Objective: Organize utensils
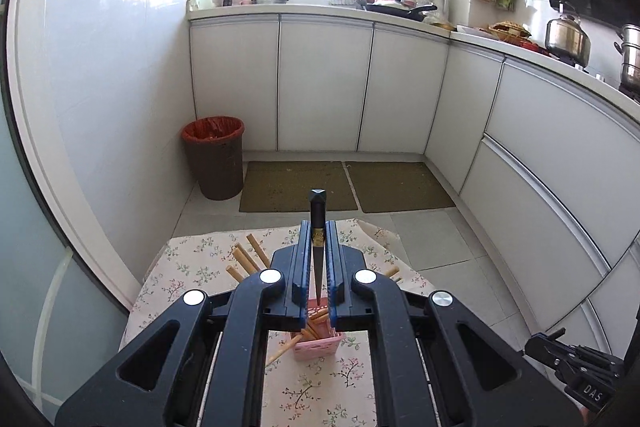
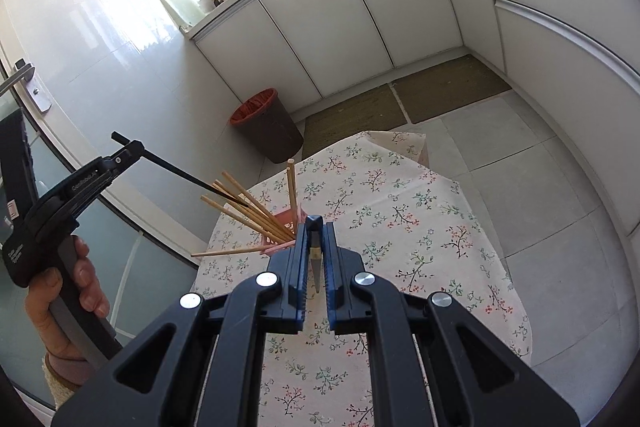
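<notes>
Your left gripper (image 1: 317, 227) was clamped on a black chopstick (image 1: 317, 243), its jaws pressed against the shaft on both sides. The thick square end stuck out past the fingertips and the thin tip pointed back down toward the pink holder (image 1: 318, 343) on the table. Seen from the right wrist camera, that same chopstick (image 2: 192, 177) slanted down from the left gripper (image 2: 130, 150), and its tip sat among the wooden chopsticks (image 2: 256, 215) fanning out of the holder (image 2: 286, 223); whether it had actually touched them or the holder was hard to tell from that angle.

Your right gripper (image 2: 316, 227) was also closed on something, a second dark chopstick (image 2: 316, 269) as far as the narrow gap showed, with a pale band near the fingertips and its point aimed back toward the camera. It hung just beside the holder, on the near side.

The holder stood upright on the flowered tablecloth (image 2: 400, 227), with one wooden chopstick (image 2: 228, 251) leaning out almost flat to the left. A brown bin (image 2: 268, 125) with a red liner stood on the floor beyond the table, near the white cabinets (image 2: 320, 19).
</notes>
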Available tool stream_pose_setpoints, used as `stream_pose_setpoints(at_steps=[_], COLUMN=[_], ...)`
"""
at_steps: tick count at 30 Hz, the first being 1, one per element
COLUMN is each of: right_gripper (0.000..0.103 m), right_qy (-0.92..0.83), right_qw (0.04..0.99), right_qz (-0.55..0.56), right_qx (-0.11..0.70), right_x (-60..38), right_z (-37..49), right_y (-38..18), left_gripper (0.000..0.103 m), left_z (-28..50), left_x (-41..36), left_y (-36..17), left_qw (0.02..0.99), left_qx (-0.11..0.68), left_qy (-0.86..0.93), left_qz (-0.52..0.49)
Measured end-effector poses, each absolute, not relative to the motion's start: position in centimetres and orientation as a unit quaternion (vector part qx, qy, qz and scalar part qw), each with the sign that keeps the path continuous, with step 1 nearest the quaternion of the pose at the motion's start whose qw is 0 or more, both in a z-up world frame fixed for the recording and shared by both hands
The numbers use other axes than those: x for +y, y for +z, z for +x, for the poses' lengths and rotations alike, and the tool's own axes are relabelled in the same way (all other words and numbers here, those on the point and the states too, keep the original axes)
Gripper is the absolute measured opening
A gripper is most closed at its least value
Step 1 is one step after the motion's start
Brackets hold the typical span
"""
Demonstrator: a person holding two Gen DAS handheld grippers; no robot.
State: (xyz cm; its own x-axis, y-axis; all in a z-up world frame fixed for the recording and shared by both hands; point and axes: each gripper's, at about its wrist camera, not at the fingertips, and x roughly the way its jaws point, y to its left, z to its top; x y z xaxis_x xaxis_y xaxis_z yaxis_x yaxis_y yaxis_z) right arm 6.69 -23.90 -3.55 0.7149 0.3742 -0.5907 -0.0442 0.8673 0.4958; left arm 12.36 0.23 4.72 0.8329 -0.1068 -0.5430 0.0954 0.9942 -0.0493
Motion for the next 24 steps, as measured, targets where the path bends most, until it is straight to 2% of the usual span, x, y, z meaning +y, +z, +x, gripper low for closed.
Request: stream_pose_setpoints(at_steps=[6,8,9,10,14,16,24], right_gripper=[0.007,0.007,0.007,0.007,0.007,0.008,0.008], right_qy=[0.115,0.115,0.116,0.116,0.119,0.122,0.128], right_qw=[0.896,0.896,0.896,0.897,0.908,0.916,0.931], right_qz=[0.224,0.226,0.227,0.228,0.222,0.219,0.19], right_qx=[0.367,0.366,0.363,0.36,0.334,0.313,0.285], right_x=[-23.6,-23.4,-23.3,-23.1,-22.2,-21.5,-17.0], right_z=[7.0,7.1,7.2,7.2,8.0,8.8,13.2], right_y=[-4.0,-3.8,-3.6,-3.4,-1.4,0.0,1.4], left_gripper=[0.007,0.014,0.024,0.028,0.031,0.039,0.045], left_z=[15.2,15.6,15.7,15.4,14.2,13.3,12.1], left_x=[0.0,0.1,0.4,0.8,2.4,3.4,7.1], left_y=[-0.6,-2.1,-2.3,-2.2,-0.2,1.0,1.9], left_qw=[0.935,0.927,0.926,0.927,0.938,0.945,0.948], left_qx=[0.352,0.371,0.373,0.371,0.338,0.316,0.298], left_qy=[-0.053,-0.049,-0.05,-0.053,-0.046,-0.036,0.006], left_qz=[-0.016,-0.018,-0.025,-0.035,-0.057,-0.072,-0.111])
